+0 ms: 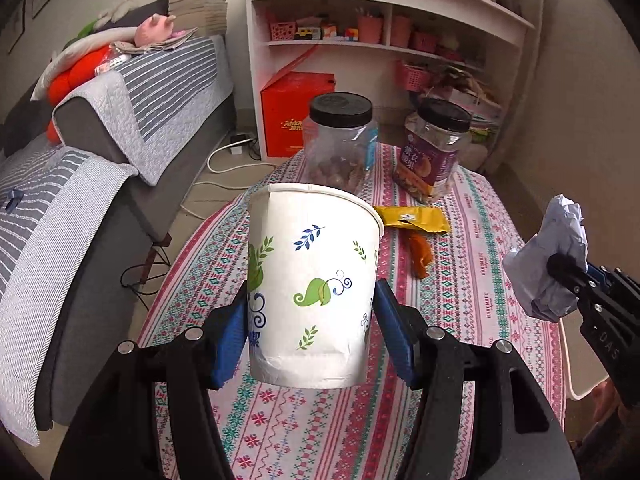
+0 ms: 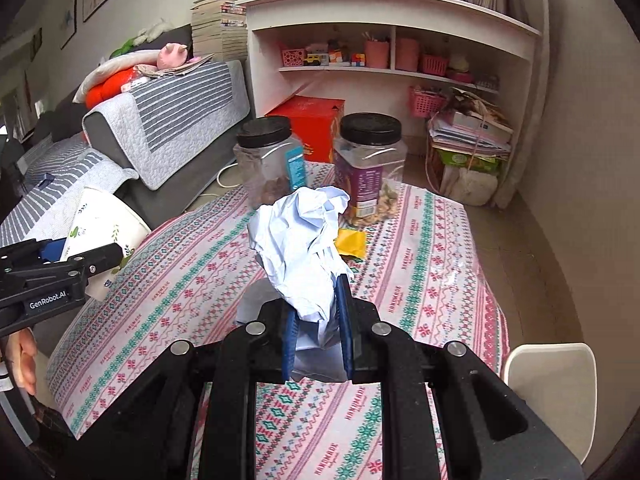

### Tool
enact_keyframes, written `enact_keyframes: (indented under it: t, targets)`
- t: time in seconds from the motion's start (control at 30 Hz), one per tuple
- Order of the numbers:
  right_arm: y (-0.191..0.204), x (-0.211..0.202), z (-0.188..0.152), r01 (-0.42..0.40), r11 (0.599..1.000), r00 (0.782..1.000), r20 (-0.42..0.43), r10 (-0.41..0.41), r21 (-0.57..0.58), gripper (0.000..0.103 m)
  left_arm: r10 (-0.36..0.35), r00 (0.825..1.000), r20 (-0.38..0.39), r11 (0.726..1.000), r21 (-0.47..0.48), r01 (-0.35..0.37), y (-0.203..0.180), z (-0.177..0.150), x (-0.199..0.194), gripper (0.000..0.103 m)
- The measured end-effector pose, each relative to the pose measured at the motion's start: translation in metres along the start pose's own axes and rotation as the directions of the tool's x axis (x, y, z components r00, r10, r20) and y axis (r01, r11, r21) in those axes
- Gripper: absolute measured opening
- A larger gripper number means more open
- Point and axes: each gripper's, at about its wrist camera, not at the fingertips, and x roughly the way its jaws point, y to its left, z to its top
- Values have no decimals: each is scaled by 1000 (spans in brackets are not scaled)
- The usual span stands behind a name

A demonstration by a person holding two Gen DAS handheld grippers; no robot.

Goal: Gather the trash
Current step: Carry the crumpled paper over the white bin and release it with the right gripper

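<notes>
Left gripper (image 1: 310,328): blue pads pressed against both sides of a white paper cup (image 1: 314,284) printed with green and blue leaves; the cup is upright, clear of the table, rim uppermost. In the right wrist view the same cup (image 2: 102,228) shows at the left edge, tilted, with the left gripper (image 2: 92,258) clamped on it and part of a hand (image 2: 24,354) below. Right gripper (image 2: 318,320): jaws drawn close together, clamped on a ball of crumpled pale paper (image 2: 306,248) that bulges above the pads; in the left wrist view this paper (image 1: 548,260) hangs at the right edge, above the table's right side, gripped by the right gripper (image 1: 568,276). Table (image 1: 480,280): covered by a cloth with pink, teal and white patterned bands. On it, far side: a clear jar with black lid (image 1: 340,140) holding some brown contents, on the left; a second black-lidded jar with purple label (image 1: 434,148) just to its right, the two near but apart. In front of the jars: a yellow wrapper (image 1: 414,220) lying flat, with an orange scrap (image 1: 420,256) on its near side. Surroundings: grey sofa with striped covers (image 1: 132,120) at left; red box (image 1: 296,112) on the floor beyond the table; white shelf unit (image 1: 380,20) at the far wall; white chair (image 2: 552,384) at the near right of the table.
</notes>
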Motion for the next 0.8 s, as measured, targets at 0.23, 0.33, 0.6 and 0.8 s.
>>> enact_keyframes:
  t: [0.23, 0.33, 0.6, 0.8]
  targets:
    - [-45, -12, -9, 46, 997, 999, 0, -46, 57, 17, -49, 999, -1, 996, 73, 49, -55, 3, 7, 59]
    - [-67, -19, -13, 66, 994, 998, -1, -66, 90, 17, -68, 998, 4, 993, 99, 67, -77, 2, 8, 59]
    - [-120, -42, -25, 135, 977, 991, 1, -137, 165, 17, -102, 995, -2, 985, 141, 102, -116, 3, 12, 59]
    - [-162, -55, -38, 209, 953, 978, -24, -209, 218, 17, -133, 991, -3, 975, 177, 132, -145, 2, 11, 59]
